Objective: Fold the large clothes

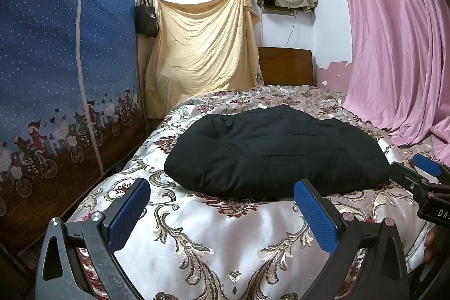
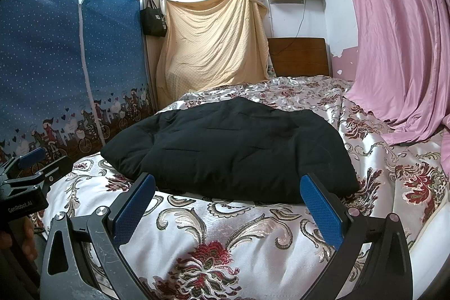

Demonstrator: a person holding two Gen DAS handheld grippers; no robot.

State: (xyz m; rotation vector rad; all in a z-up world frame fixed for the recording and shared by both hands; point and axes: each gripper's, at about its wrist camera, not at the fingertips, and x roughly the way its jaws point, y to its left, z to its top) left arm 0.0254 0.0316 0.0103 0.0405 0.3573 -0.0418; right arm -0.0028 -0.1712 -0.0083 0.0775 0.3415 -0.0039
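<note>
Two hand-held grippers, left [image 1: 222, 211] and right [image 2: 227, 205], jaws apart, empty, near folded black garment [image 1: 275, 151] on floral bedspread [image 1: 213, 243]

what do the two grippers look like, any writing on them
Both are black metal frames with silver bolts and scuffed arms. Each left gripper and right gripper carries two flat fingers faced with textured blue pads. The left body reads GenRobot.AI in white; the right shows "DAS", cut off.
</note>
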